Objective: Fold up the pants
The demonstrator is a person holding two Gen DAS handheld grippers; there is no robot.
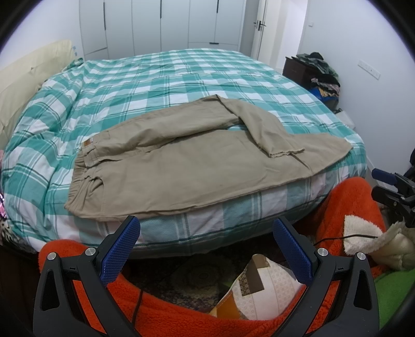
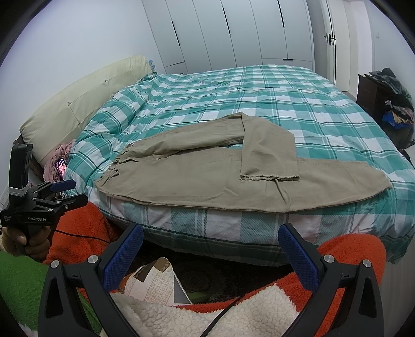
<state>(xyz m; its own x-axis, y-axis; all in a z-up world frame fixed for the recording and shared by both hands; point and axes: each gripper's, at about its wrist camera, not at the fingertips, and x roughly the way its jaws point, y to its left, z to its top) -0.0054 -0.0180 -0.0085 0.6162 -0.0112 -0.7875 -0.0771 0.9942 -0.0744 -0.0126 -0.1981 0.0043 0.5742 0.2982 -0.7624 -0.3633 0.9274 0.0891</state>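
Left gripper (image 1: pixel 206 228) off bed edge (image 1: pixel 233 207)

Left gripper (image 1: pixel 206 233) and right gripper (image 2: pixel 210 239) level, jaws spread wide, empty.

Checked bedspread (image 1: pixel 145 77), white wardrobe (image 1: pixel 160 23), orange blanket (image 1: pixel 345 204)

One marking can be read: "GenRobot.AI" is printed in white letters on the black side of the left tongs (image 2: pixel 55 193), seen in the right wrist view. Beside it, at the far left edge of the same black body, a few lines of smaller white print are seen, but they are too small to be read. A small tan patch is sewn at the waistband of the khaki pants (image 1: pixel 181 158); no wording can be made out on it.
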